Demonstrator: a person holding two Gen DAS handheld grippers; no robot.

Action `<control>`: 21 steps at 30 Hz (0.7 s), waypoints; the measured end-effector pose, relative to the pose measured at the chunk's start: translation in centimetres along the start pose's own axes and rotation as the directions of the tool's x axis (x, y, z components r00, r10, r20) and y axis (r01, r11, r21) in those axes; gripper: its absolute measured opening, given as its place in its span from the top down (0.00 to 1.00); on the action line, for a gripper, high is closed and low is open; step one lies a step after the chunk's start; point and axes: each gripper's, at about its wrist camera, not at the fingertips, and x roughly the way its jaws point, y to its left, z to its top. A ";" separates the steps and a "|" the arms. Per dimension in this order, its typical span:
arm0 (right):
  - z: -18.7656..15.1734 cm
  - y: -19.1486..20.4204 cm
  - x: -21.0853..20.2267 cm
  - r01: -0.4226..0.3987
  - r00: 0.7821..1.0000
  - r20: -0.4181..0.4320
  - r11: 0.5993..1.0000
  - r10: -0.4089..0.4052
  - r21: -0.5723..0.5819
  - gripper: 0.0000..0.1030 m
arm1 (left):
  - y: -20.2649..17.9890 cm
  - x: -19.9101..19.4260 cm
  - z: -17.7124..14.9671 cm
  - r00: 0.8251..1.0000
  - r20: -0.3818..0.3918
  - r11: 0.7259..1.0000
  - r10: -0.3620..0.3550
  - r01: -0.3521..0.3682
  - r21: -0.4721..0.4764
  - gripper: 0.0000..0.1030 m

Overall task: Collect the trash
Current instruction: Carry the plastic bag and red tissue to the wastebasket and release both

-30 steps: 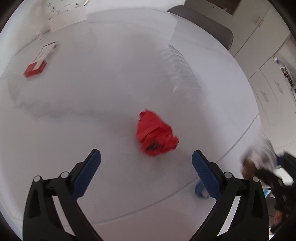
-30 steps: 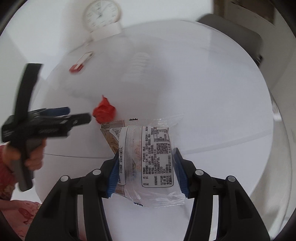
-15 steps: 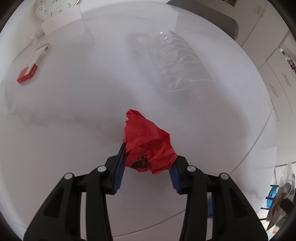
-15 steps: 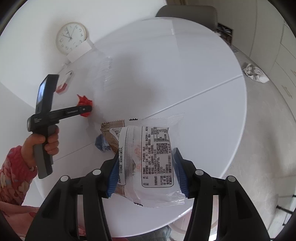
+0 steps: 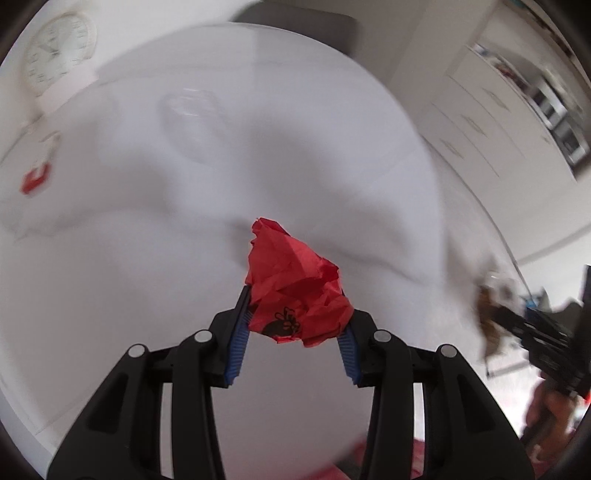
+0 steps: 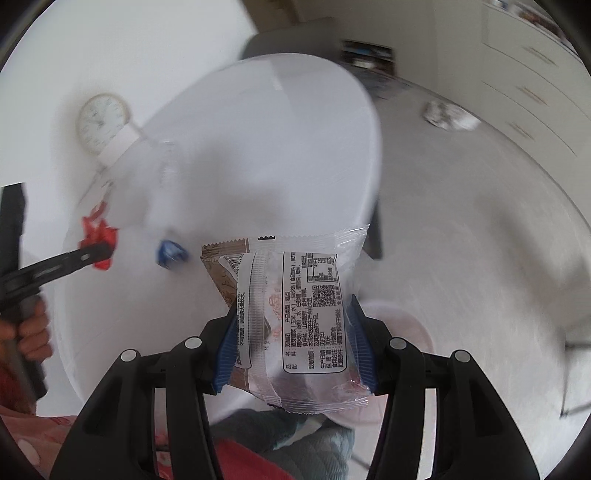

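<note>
My left gripper (image 5: 293, 332) is shut on a crumpled red paper (image 5: 291, 288) and holds it above the round white table (image 5: 110, 295). The paper also shows at the left of the right wrist view (image 6: 98, 242). My right gripper (image 6: 293, 347) is shut on a clear snack wrapper (image 6: 299, 317) with a brown wrapper behind it, held off the table's edge. A small blue wrapper (image 6: 170, 253) lies on the table (image 6: 258, 155). A clear plastic bottle (image 5: 194, 125) lies blurred further back.
A red and white box (image 5: 35, 177) lies at the table's far left. A white clock (image 6: 101, 123) stands at the back. A grey chair (image 5: 295, 20) stands behind the table. White cabinets (image 5: 491, 122) line the right. Crumpled trash (image 6: 448, 116) lies on the floor.
My left gripper closed on the red paper and lifted it off the table. My right gripper swung right and away from the table with the wrappers still in it.
</note>
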 end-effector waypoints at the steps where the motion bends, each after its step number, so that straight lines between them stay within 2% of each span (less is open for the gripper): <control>1: -0.8 -0.7 -0.1 0.008 1.000 -0.005 1.000 -0.007 0.024 0.48 | -2.0 0.0 -0.8 0.999 -0.021 0.999 -0.036 0.036 0.030 0.60; 4: -3.2 -3.1 -0.2 0.057 0.998 -0.035 0.995 -0.054 0.085 0.48 | -7.0 0.6 -2.4 0.995 -0.055 0.987 -0.086 0.092 0.135 0.60; 8: -5.3 -5.4 0.3 0.088 0.994 -0.071 0.985 -0.078 0.148 0.48 | -11.7 1.5 -3.7 0.989 -0.100 0.959 -0.104 0.127 0.253 0.60; 11: -6.2 -6.6 1.0 0.108 0.991 -0.093 0.981 -0.094 0.161 0.48 | -13.9 1.8 -4.1 0.987 -0.119 0.944 -0.104 0.136 0.300 0.59; 14: -6.8 -7.3 2.2 0.110 0.988 -0.125 0.981 -0.091 0.157 0.43 | -15.4 2.0 -4.5 0.987 -0.128 0.935 -0.099 0.136 0.328 0.59; 15: -6.8 -7.2 2.7 0.108 0.986 -0.140 0.983 -0.087 0.148 0.33 | -16.0 2.0 -4.6 0.987 -0.129 0.933 -0.097 0.136 0.335 0.59; 16: -7.1 -7.2 2.8 0.111 0.985 -0.147 0.984 -0.090 0.141 0.15 | -16.6 2.0 -4.7 0.987 -0.129 0.929 -0.095 0.134 0.344 0.59; 17: -7.2 -7.1 2.9 0.123 0.983 -0.149 0.984 -0.103 0.131 0.09 | -17.0 2.0 -4.9 0.987 -0.128 0.928 -0.092 0.132 0.349 0.59; 18: -7.3 -7.0 3.0 0.137 0.982 -0.144 0.983 -0.119 0.122 0.04 | -17.4 1.9 -5.0 0.988 -0.127 0.926 -0.090 0.130 0.355 0.59; 21: -7.3 -6.6 3.4 0.145 0.978 -0.162 0.985 -0.129 0.093 0.03 | -17.7 1.9 -5.2 0.988 -0.129 0.924 -0.086 0.128 0.361 0.59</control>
